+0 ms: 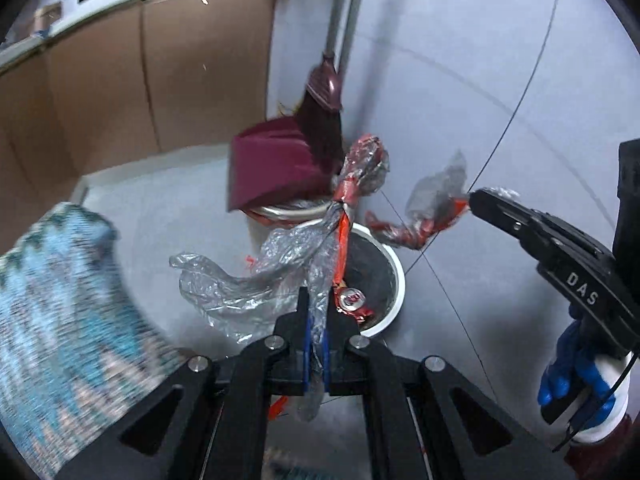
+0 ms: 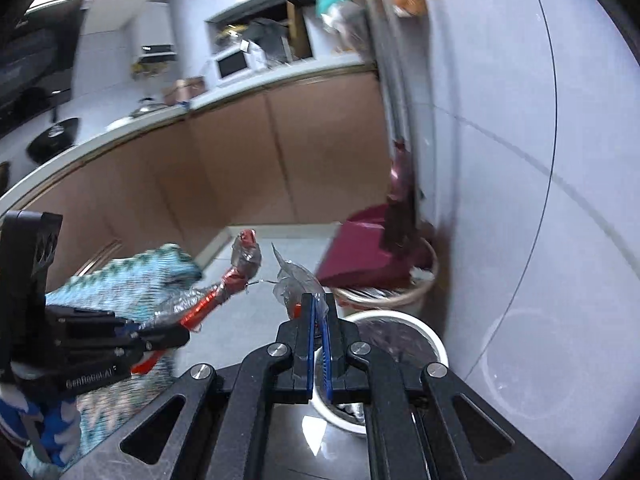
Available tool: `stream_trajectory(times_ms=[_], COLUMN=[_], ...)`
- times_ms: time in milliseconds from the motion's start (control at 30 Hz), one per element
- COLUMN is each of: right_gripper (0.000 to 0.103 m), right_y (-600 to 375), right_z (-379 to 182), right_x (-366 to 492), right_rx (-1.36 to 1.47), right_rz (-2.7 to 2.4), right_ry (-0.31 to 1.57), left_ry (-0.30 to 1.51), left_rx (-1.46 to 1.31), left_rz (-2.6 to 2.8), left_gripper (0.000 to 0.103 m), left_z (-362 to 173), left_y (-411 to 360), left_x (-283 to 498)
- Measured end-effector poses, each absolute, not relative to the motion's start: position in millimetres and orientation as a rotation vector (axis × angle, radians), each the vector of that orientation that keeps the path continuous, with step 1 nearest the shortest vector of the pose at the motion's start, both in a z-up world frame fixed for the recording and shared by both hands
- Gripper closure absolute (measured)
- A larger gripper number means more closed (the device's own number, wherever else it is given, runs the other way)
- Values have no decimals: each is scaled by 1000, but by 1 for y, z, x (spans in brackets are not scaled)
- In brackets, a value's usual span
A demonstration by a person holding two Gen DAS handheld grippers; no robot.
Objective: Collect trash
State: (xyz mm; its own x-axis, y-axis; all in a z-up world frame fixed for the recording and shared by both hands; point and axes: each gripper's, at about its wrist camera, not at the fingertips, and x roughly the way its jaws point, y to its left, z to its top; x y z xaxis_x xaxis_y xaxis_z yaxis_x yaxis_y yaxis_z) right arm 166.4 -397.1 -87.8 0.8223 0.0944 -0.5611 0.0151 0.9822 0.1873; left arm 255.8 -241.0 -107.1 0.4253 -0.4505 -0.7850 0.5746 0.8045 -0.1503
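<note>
Nearby, dustpan (image 1: 276, 168) overhangs white bin (image 1: 394, 280); both jaws pinch plastic wrappers (image 1: 280, 264).

The rug (image 1: 60, 300) is smearing into blur and running off the left edge. The broom (image 2: 400, 200) is blurring too, its handle leaving the top. The bin (image 2: 400, 328) is sitting half hidden behind gripper fingers (image 2: 308, 344).

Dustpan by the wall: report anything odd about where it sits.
The maroon dustpan sits tilted on the rim of the steel-rimmed bin, broom resting in it, rather than on the floor.
</note>
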Motion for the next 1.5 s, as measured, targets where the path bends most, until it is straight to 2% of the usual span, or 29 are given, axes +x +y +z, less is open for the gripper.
stream_trajectory(times_ms=[300, 333, 400, 433, 467, 500, 533, 667, 867, 967, 1033, 1233, 1500], right_gripper=[99, 99, 98, 90, 84, 70, 62, 62, 50, 37, 20, 1, 0], right_y=[-431, -433, -441, -444, -449, -451, -455, -462, -451, -444, -437, -403, -343], right_z=[-143, -146, -156, -160, -165, -168, -172, -177, -167, -156, -145, -107, -63], right_x=[218, 223, 233, 237, 240, 243, 244, 242, 224, 215, 205, 168, 115], right_rx=[220, 220, 239, 249, 256, 258, 262, 271, 229, 219, 214, 177, 107], right_rz=[-19, -26, -40, -45, -64, -79, -92, -115, -132, -152, -161, -158, -127], right_ry=[718, 724, 739, 744, 751, 757, 763, 781, 785, 770, 751, 702, 628], left_ry=[1030, 1039, 1066, 1074, 1072, 1071, 1073, 1070, 986, 941, 905, 797, 673], left_rx=[133, 125, 92, 73, 55, 45, 37, -2, 4, 4, 10, 19, 74], left_rz=[-642, -646, -661, -661, -658, -662, -666, -676, -639, -606, -584, -507, -400], left_gripper=[97, 95, 82, 66, 56, 55, 55, 55, 55, 55, 54, 46, 37], left_z=[-159, -161, -168, -171, -172, -173, -173, -174, -150, -133, -120, -83, -48], left_y=[-294, -298, -304, -306, -308, -309, -310, -311, -293, -278, -267, -228, -165], left_x=[305, 308, 319, 324, 328, 330, 331, 333, 315, 302, 290, 248, 188])
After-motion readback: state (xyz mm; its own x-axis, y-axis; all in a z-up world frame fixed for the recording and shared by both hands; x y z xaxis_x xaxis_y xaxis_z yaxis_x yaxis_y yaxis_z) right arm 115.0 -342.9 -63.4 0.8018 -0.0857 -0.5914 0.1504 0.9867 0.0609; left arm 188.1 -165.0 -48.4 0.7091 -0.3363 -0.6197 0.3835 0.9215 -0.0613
